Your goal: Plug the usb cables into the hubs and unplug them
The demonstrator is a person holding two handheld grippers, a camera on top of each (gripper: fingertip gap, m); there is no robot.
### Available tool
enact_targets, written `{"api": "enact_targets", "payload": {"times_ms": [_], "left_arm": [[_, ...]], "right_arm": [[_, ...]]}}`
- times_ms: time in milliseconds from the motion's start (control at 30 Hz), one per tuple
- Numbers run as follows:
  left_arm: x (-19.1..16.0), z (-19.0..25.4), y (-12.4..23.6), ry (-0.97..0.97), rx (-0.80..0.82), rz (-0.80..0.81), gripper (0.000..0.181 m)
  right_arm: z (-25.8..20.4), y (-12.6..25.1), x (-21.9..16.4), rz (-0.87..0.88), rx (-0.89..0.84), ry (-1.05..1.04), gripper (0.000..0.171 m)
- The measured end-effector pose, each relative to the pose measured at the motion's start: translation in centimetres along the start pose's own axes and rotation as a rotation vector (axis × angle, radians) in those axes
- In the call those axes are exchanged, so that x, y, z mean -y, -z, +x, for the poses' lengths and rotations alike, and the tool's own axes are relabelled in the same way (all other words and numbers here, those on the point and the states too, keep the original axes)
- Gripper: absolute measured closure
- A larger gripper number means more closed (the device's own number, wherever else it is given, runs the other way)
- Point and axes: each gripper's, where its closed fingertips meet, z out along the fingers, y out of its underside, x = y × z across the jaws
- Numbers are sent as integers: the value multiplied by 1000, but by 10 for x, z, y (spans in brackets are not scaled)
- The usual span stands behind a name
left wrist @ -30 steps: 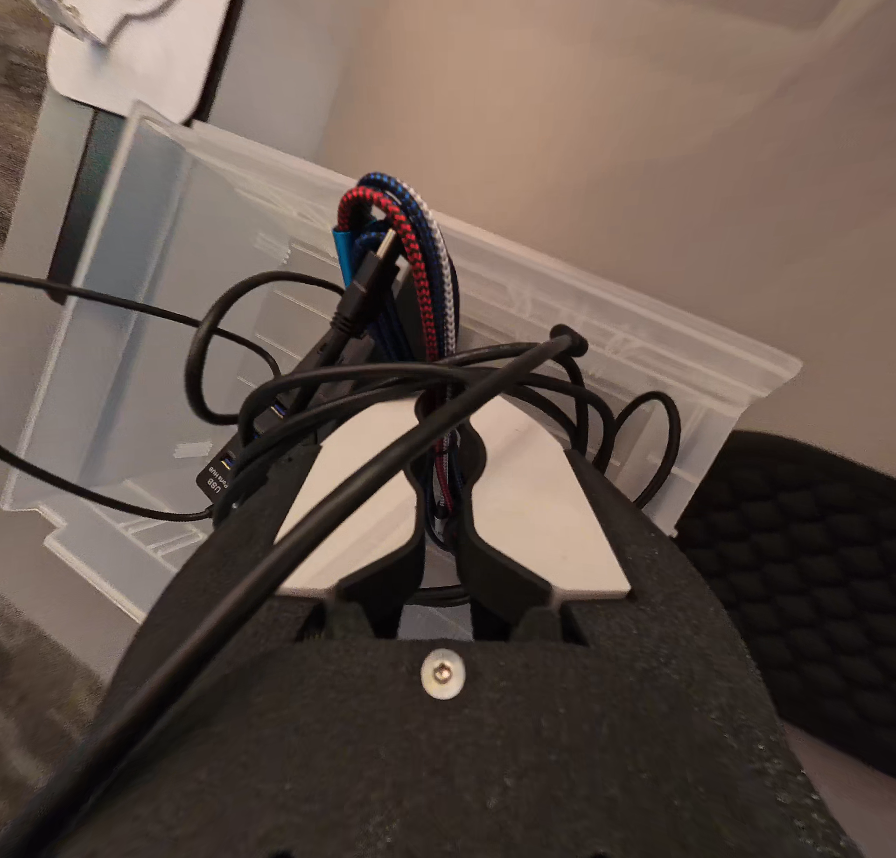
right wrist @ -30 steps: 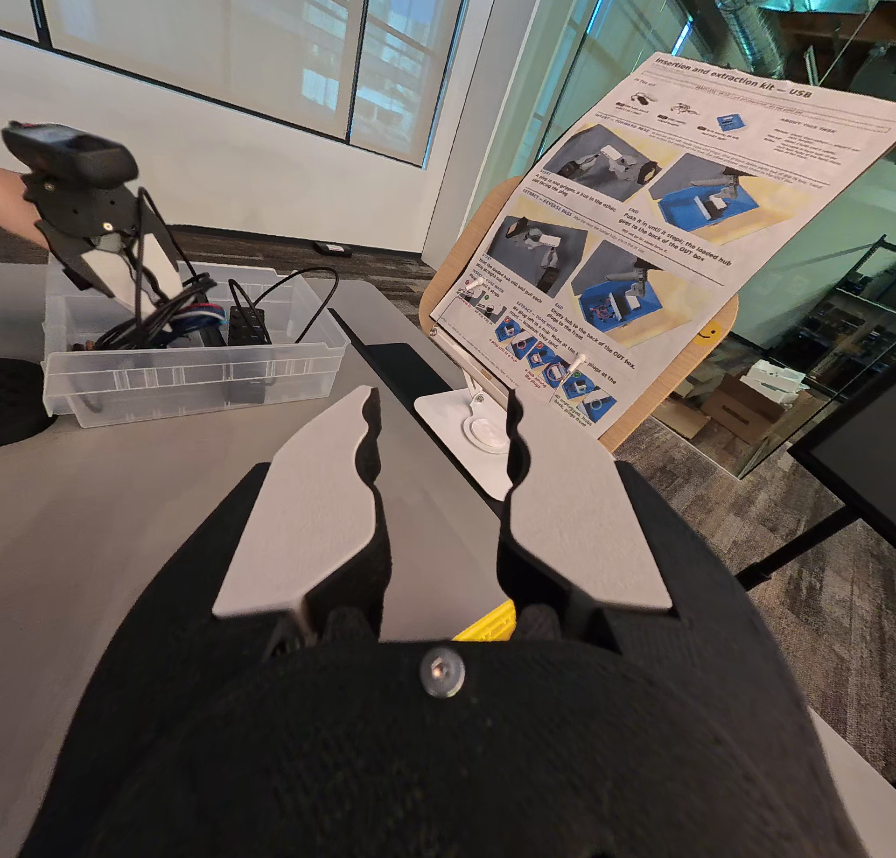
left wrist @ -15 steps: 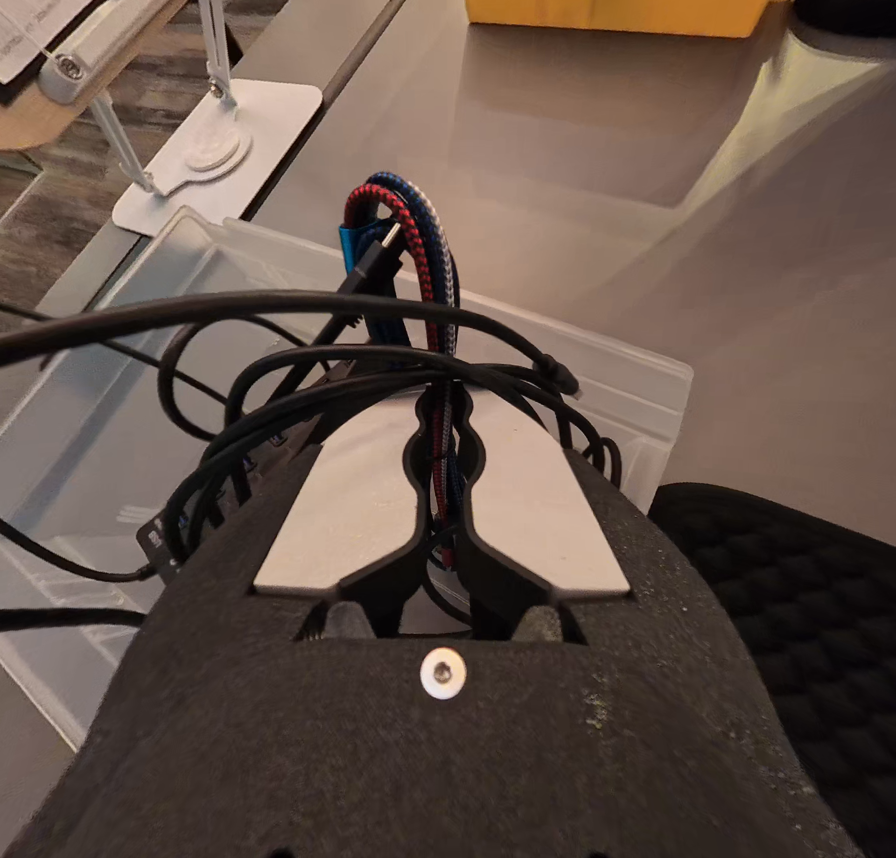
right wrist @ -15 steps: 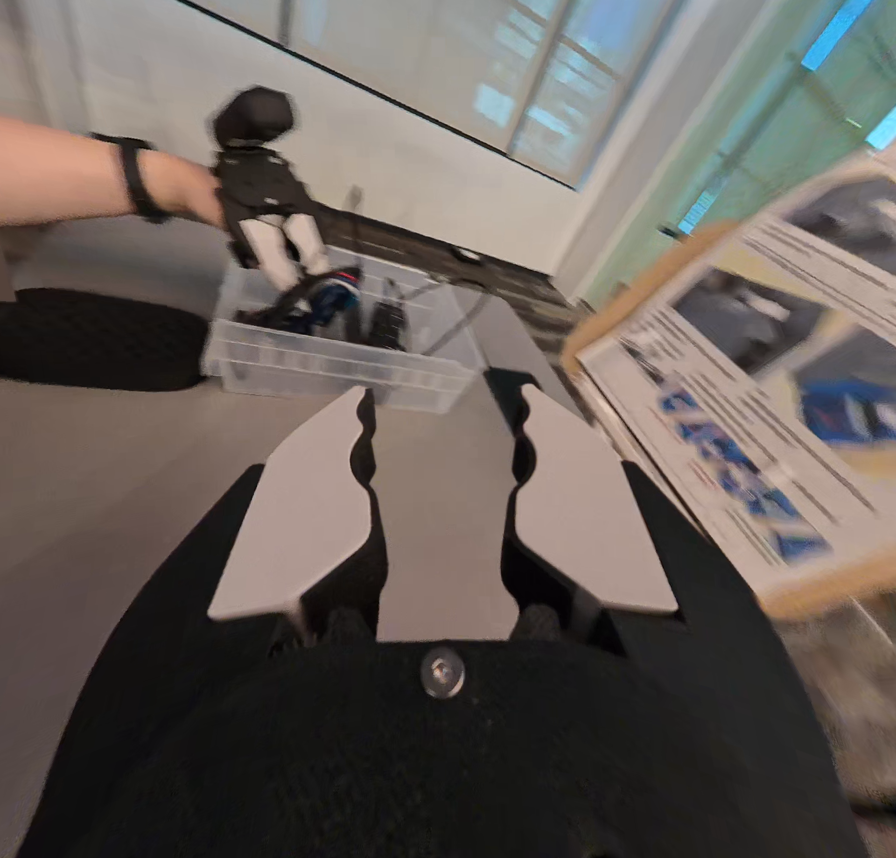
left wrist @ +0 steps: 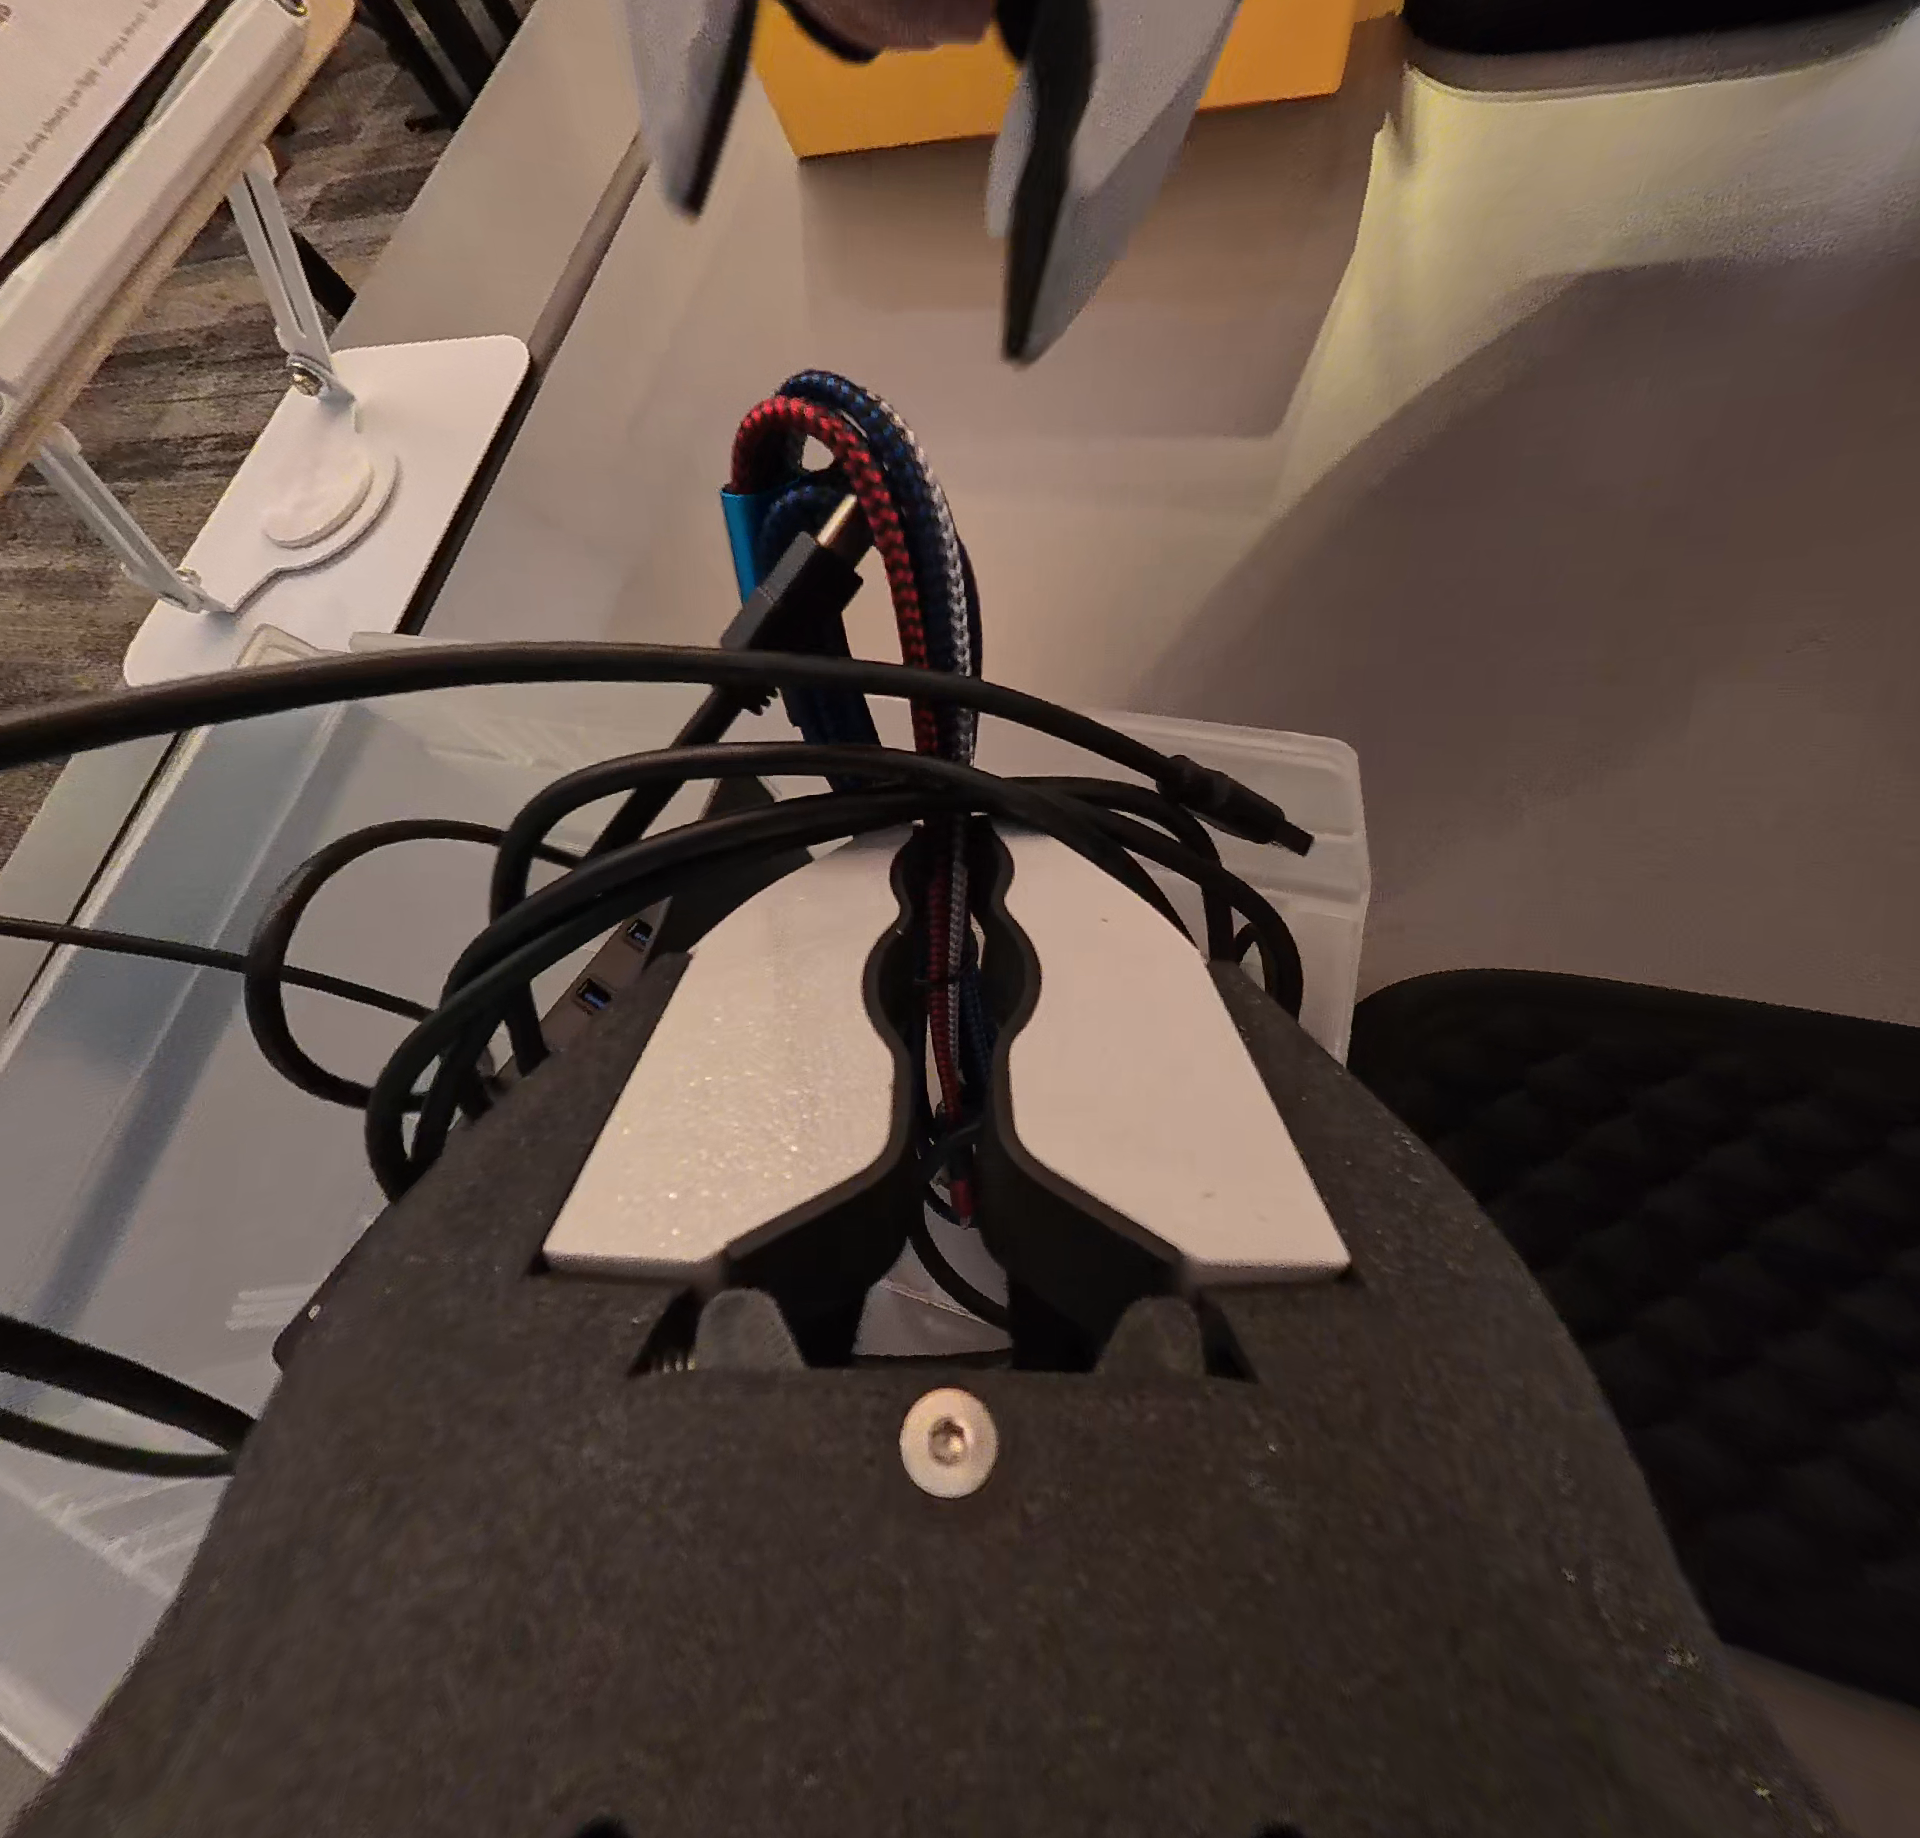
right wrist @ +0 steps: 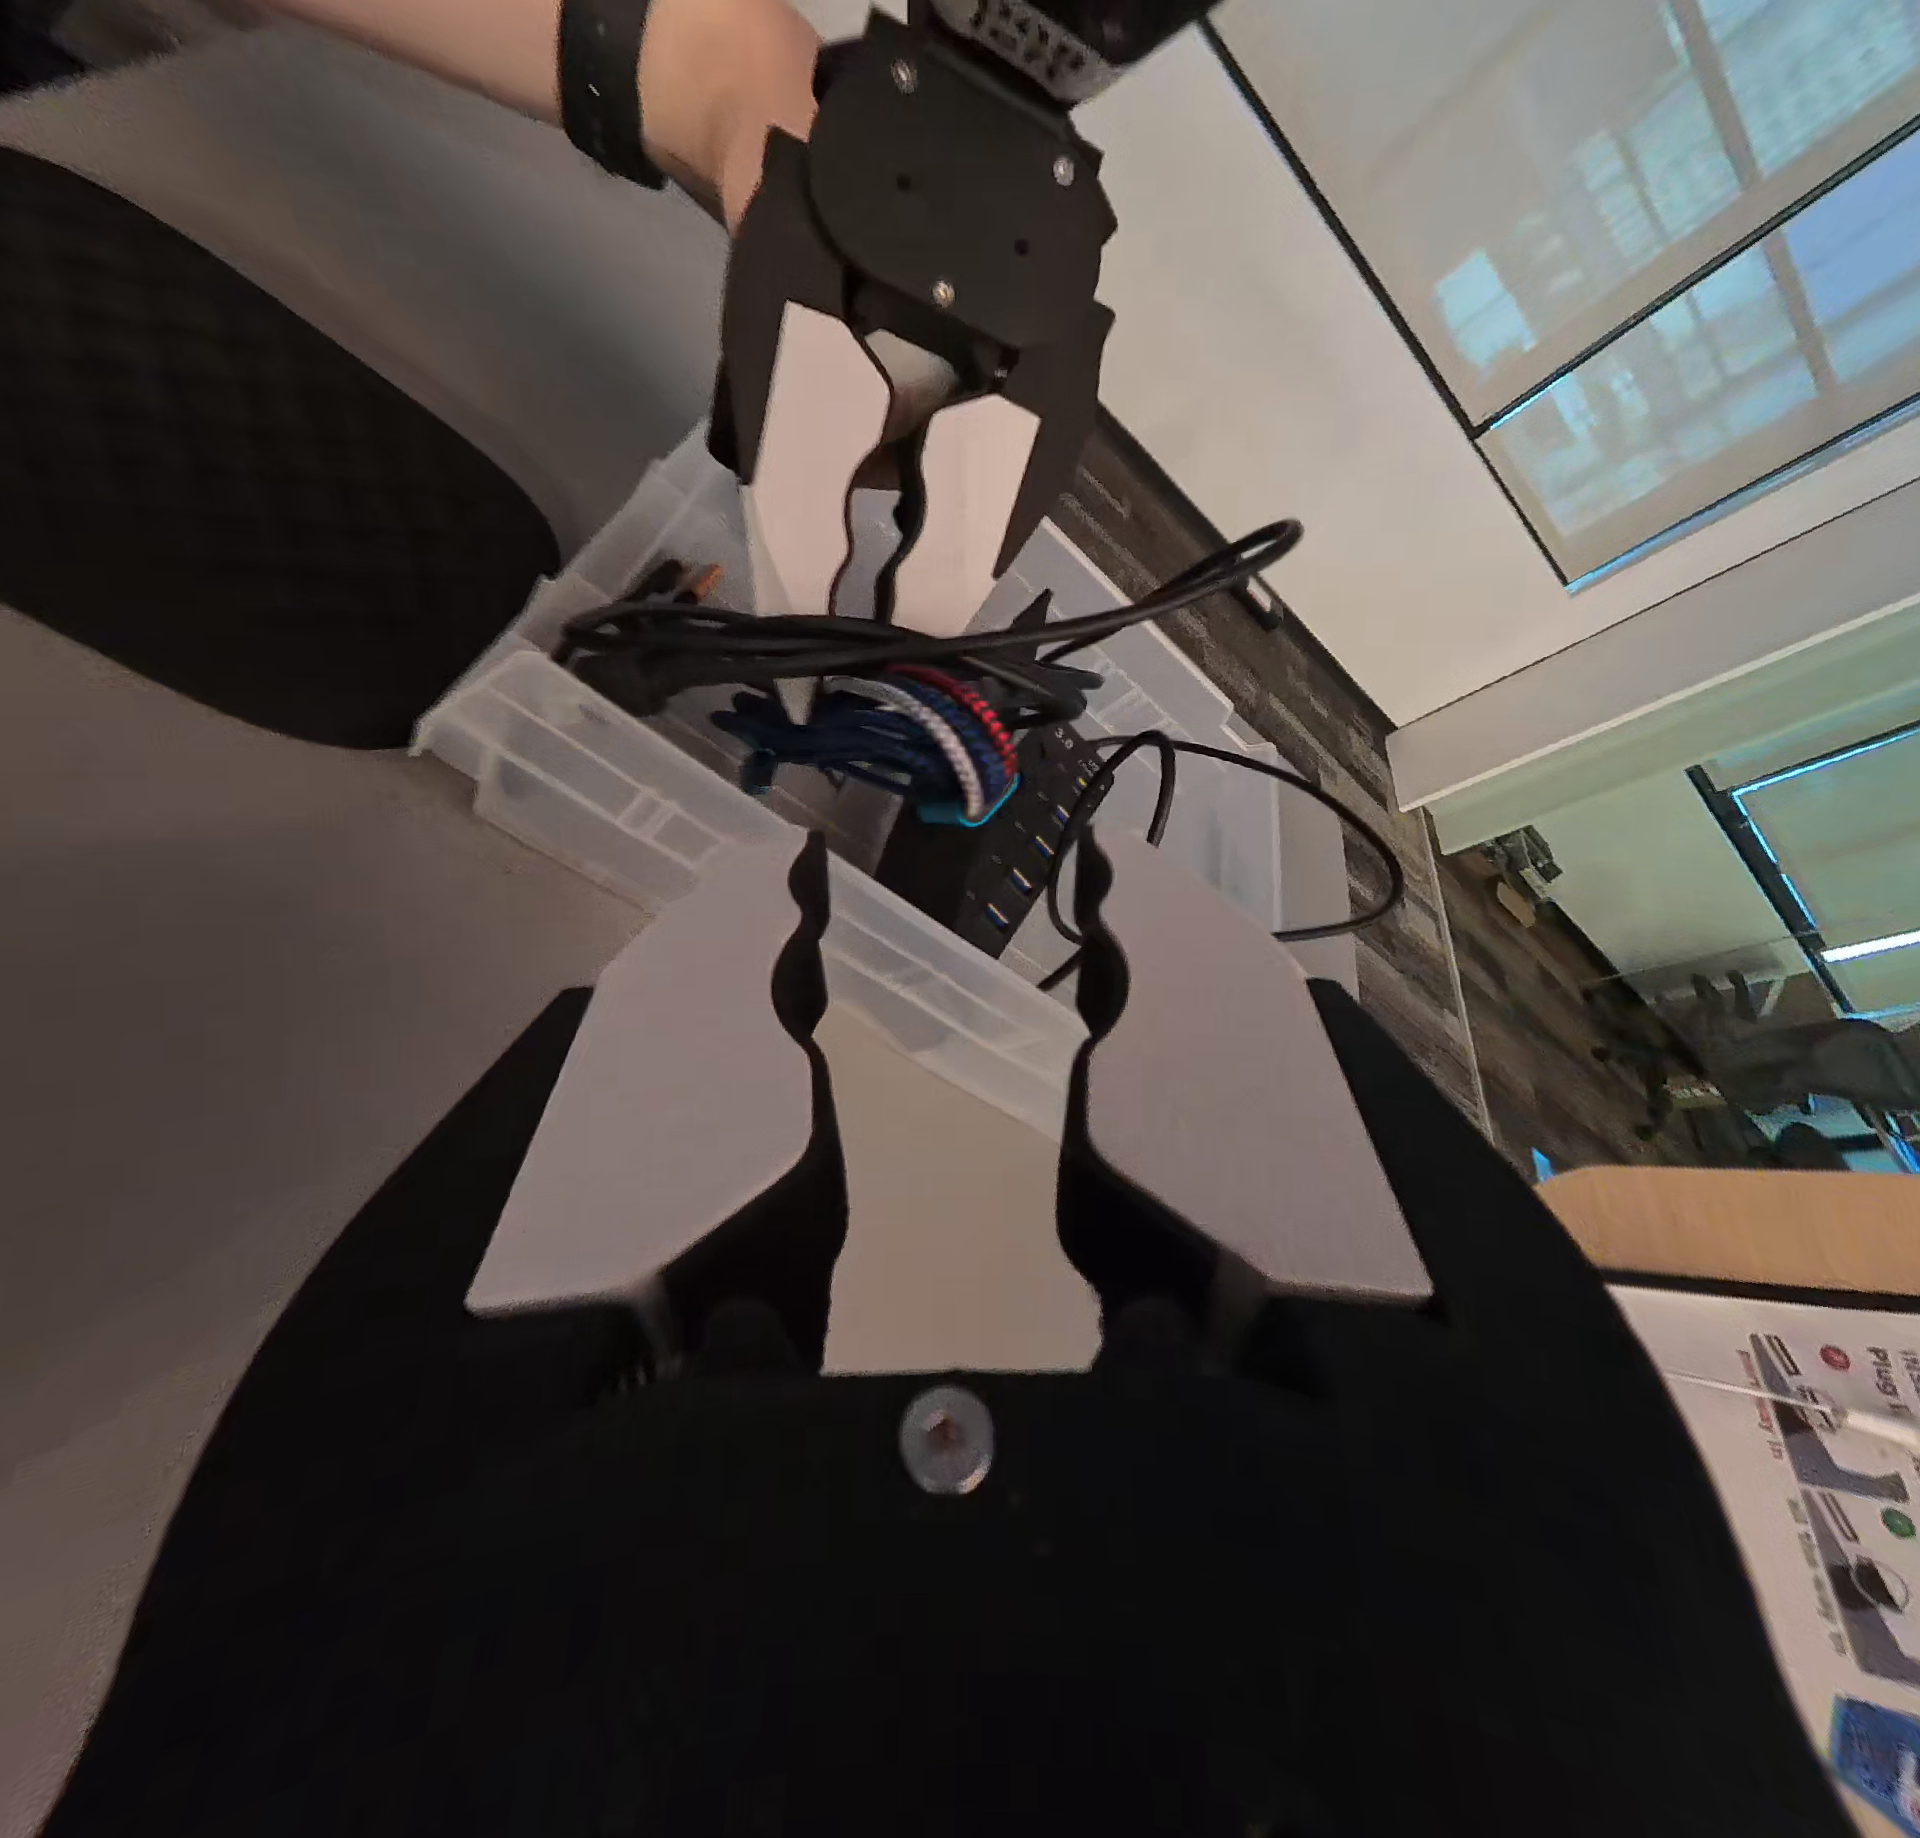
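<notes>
Document stand (left wrist: 312, 458): far left in the left wrist view, its white base on the grey table (left wrist: 1558, 645), a printed sheet (left wrist: 94, 53) propped above it.
Clear bin (left wrist: 156, 1009): a see-through plastic box on the table, left of a black mesh pad (left wrist: 1662, 1269); in the right wrist view its near wall (right wrist: 623, 812) faces the camera.
USB hub (right wrist: 1039, 843): a black strip with blue ports, leaning inside the bin toward its right side; in the left wrist view only a few ports (left wrist: 613, 967) peek out beside the left finger.
Black cables (left wrist: 727, 780): several thin loops draped over and around the left gripper's fingertips, trailing off to the left; one barrel-tipped end (left wrist: 1247, 822) sticks out to the right.
Braided cable bundle (left wrist: 894, 583): red, blue and white cords folded into a loop with a blue metal plug shell at its left; it stands up beyond the fingertips, above the bin.
Left gripper (left wrist: 951, 853): closed tight on the braided cable bundle, the cords running down the narrow slot between the pads; in the right wrist view (right wrist: 831, 666) a person's hand (right wrist: 748, 105) with a black wristband holds it over the bin.
Right gripper (right wrist: 945, 874): fingers spread wide with nothing between them, pointing at the bin; in the left wrist view (left wrist: 852, 261) it hangs blurred at the far top.
Yellow box (left wrist: 935, 95): far side of the table, behind the right gripper.
</notes>
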Motion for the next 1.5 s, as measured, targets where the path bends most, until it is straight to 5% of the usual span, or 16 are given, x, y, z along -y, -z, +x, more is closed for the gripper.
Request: {"api": "enact_targets", "payload": {"times_ms": [167,300,400,500,833,1233,1500], "left_arm": [[0,1,1,-4,-18,14,175],[0,3,1,-5,-31,28,175],[-1,-1,1,3,10,27,172],[-4,-9,7,60,82,-15,148],[10,-21,60,72,227,-8,154],[-9,-18,113,185,308,-121,170],[13,-9,136,151,354,-88,171]], "right_arm": [[-1,-30,-10,-31,63,-2,125],[-3,-39,-1,-10,47,24,147],[1,-39,-2,-51,23,37,155],[7,-35,0,-84,5,51,156],[49,-8,21,-88,-64,-30,158],[106,76,37,-36,-234,-236,159],[91,138,-22,-121,-302,-562,159]]}}
